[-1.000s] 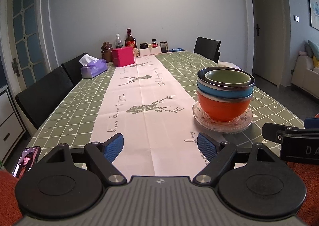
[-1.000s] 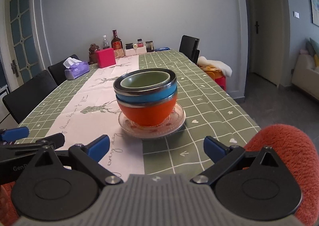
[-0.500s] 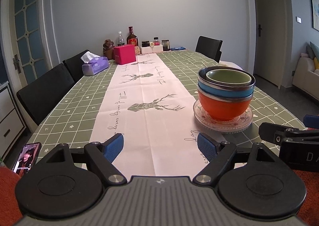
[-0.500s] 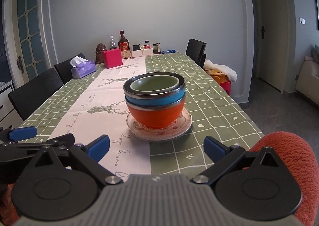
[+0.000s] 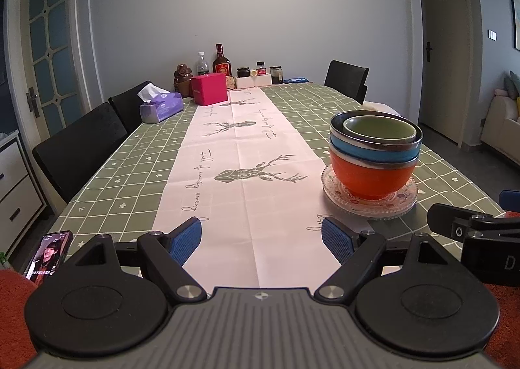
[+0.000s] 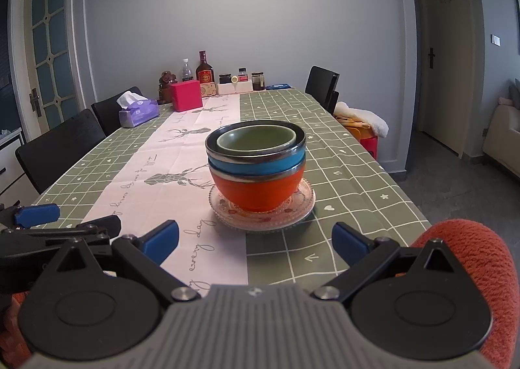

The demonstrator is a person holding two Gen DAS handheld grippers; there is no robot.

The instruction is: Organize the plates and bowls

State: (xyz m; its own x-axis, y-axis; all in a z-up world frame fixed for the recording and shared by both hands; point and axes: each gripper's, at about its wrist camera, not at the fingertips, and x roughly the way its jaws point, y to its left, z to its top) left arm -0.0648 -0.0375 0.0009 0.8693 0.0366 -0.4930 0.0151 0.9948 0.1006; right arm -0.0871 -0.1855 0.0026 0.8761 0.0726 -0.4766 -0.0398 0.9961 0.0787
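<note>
Nested bowls on a glass plate, both grippers released.

The green, blue and orange bowl stack [image 6: 255, 164] sits on a clear patterned glass plate [image 6: 302, 206], just ahead of the right gripper [image 6: 255, 239] and forward-right of the left gripper [image 5: 261, 239]; neither touches it.

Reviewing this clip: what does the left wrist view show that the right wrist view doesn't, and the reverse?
Only the left wrist view shows the lit smartphone at the table's near left edge. Only the right wrist view shows the white cloth on a red and orange seat beside the table. Both show the nested green, blue and orange bowls on the clear patterned glass plate, the pink box, the purple tissue box, and both tongs, left tongs and right tongs, open and empty.
</note>
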